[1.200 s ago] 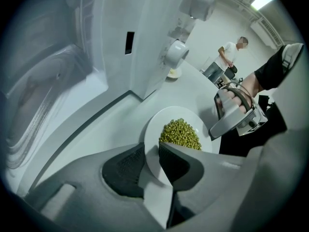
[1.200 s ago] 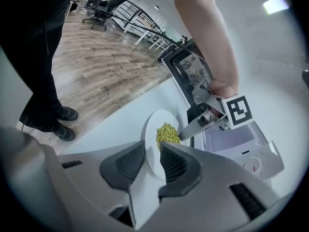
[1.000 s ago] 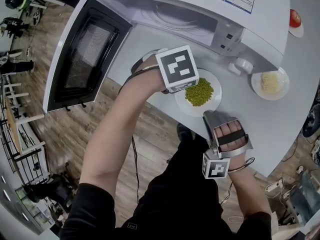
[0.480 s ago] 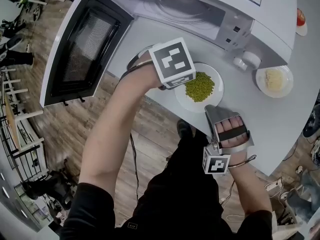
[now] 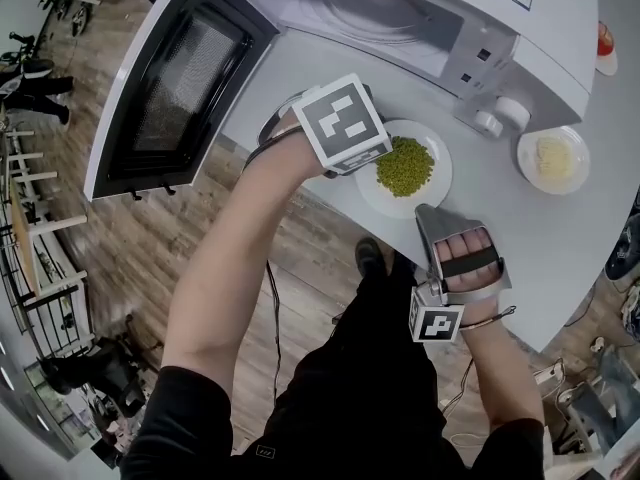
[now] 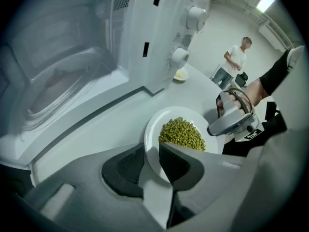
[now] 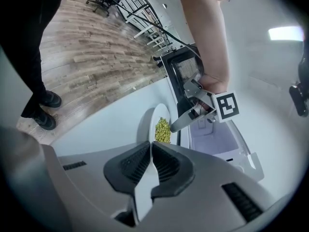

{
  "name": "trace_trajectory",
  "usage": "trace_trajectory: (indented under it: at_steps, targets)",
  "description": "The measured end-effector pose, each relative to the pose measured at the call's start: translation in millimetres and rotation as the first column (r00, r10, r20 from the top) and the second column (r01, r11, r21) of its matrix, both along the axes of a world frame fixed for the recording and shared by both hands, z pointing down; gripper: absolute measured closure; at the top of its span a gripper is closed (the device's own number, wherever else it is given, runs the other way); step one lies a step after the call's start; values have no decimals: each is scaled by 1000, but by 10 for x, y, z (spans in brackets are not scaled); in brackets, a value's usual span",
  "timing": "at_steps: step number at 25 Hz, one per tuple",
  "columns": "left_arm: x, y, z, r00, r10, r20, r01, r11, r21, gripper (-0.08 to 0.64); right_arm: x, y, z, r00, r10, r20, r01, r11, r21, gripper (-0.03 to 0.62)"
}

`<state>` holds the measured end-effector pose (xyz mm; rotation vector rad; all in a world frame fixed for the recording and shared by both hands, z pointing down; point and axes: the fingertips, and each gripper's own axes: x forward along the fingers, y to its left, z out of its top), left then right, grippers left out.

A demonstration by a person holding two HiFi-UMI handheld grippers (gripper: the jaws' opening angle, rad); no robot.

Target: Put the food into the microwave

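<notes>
A white plate (image 5: 434, 190) heaped with green peas (image 5: 405, 166) sits on the grey counter (image 5: 540, 238) in front of the open microwave (image 5: 470, 53). My left gripper (image 5: 368, 163) is shut on the plate's left rim; in the left gripper view the rim (image 6: 153, 140) runs between the two pads of the left gripper (image 6: 152, 153). My right gripper (image 5: 428, 216) hovers at the plate's near right edge, apart from it, jaws shut with nothing in them. In the right gripper view the right gripper (image 7: 150, 149) points at the peas (image 7: 163, 129).
The microwave door (image 5: 180, 78) swings out to the left over the wooden floor. Its glass turntable (image 5: 375, 8) is bare. A second small plate with pale food (image 5: 552, 158) lies right of the knobs (image 5: 510, 113). A person (image 6: 236, 62) stands far off.
My left gripper and the plate of peas have edged slightly left, toward the microwave's opening. The right gripper has kept its place near the plate.
</notes>
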<state>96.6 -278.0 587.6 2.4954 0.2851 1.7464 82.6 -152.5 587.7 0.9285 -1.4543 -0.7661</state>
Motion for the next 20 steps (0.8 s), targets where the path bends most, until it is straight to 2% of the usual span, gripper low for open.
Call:
trace_trajectory:
  at_steps: [5, 13, 16, 20]
  targets:
    - [-58, -169, -229, 996, -38, -75, 47, 992, 118, 462, 20, -21, -83, 1000, 14, -13, -14, 999, 52, 569]
    - [-284, -278, -586, 987, -62, -150, 102, 956, 276, 462, 67, -72, -270, 998, 32, -51, -26, 993, 116, 572]
    - [-381, -269, -709, 983, -66, -173, 119, 940, 319, 462, 79, -116, -351, 997, 38, -63, -30, 991, 132, 572]
    - [-479, -219, -753, 981, -55, -187, 119, 930, 348, 462, 66, -179, -496, 996, 37, -85, -23, 986, 163, 571]
